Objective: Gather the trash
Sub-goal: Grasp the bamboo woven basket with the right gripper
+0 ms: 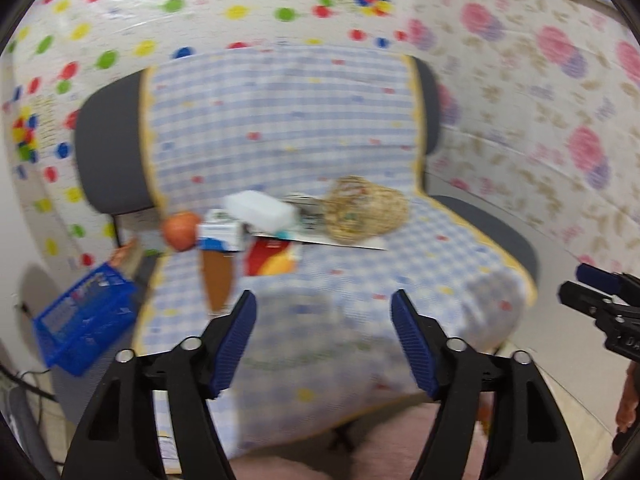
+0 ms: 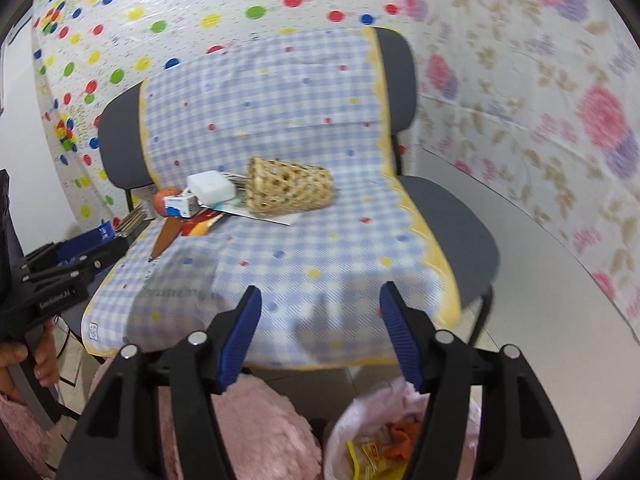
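A chair draped in a blue checked cloth (image 2: 304,240) holds a heap at the back of the seat: a woven basket on its side (image 2: 290,191) (image 1: 366,212), a white box (image 2: 211,186) (image 1: 260,210), a small blue-and-white carton (image 2: 182,205) (image 1: 220,236), an orange fruit (image 2: 163,200) (image 1: 181,230), a brown cone wrapper (image 2: 165,240) (image 1: 218,280) and a red-yellow wrapper (image 2: 200,226) (image 1: 270,262). A trash bag (image 2: 376,440) with wrappers sits on the floor below. My left gripper (image 1: 324,340) and right gripper (image 2: 320,332) are both open and empty in front of the seat.
A blue plastic crate (image 1: 84,320) stands left of the chair. A pink fluffy rug (image 2: 260,432) lies under the chair front. Patterned sheets cover the walls behind and to the right. The right gripper shows at the left wrist view's right edge (image 1: 600,304).
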{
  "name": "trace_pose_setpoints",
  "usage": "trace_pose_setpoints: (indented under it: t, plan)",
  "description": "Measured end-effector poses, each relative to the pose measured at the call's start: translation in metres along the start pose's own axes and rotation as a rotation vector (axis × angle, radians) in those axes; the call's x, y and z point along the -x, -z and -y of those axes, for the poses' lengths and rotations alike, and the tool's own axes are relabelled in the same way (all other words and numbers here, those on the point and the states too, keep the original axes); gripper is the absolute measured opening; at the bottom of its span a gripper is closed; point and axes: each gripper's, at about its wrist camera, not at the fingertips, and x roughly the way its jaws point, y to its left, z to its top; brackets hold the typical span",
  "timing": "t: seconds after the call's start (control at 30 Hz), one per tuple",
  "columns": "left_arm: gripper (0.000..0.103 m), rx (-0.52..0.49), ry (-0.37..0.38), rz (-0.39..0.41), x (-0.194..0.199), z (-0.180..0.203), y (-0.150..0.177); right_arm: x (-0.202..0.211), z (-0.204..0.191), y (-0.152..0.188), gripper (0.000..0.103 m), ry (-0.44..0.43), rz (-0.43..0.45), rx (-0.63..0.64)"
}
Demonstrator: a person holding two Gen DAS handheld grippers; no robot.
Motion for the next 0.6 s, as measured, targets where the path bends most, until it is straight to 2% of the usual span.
trace_pose_setpoints:
  t: [0.2, 0.33, 0.43, 0.53, 0.6]
  plan:
    - [0.074, 0.062, -0.106, -0.024, -0.01, -0.054, -0.008, -0.039, -0.018, -0.025, 0.062, -0.052, -0.017, 0.027]
    - [0.074, 0.068, -0.153, -0.019, -0.018, -0.073, -0.02, -0.066, -0.03, -0.041, 0.062, -0.061, -0.024, 0.062]
    - [0.074, 0.06, -0.177, 0.001, -0.024, -0.082, -0.035, -0.089, -0.037, -0.054, 0.061, -0.053, -0.024, 0.079]
    - [0.074, 0.06, -0.191, 0.006, -0.037, -0.089, -0.048, -0.111, -0.044, -0.069, 0.056, -0.046, -0.023, 0.089]
    - [0.074, 0.066, -0.182, 0.002, -0.049, -0.093, -0.054, -0.128, -0.05, -0.08, 0.056, -0.038, -0.021, 0.098]
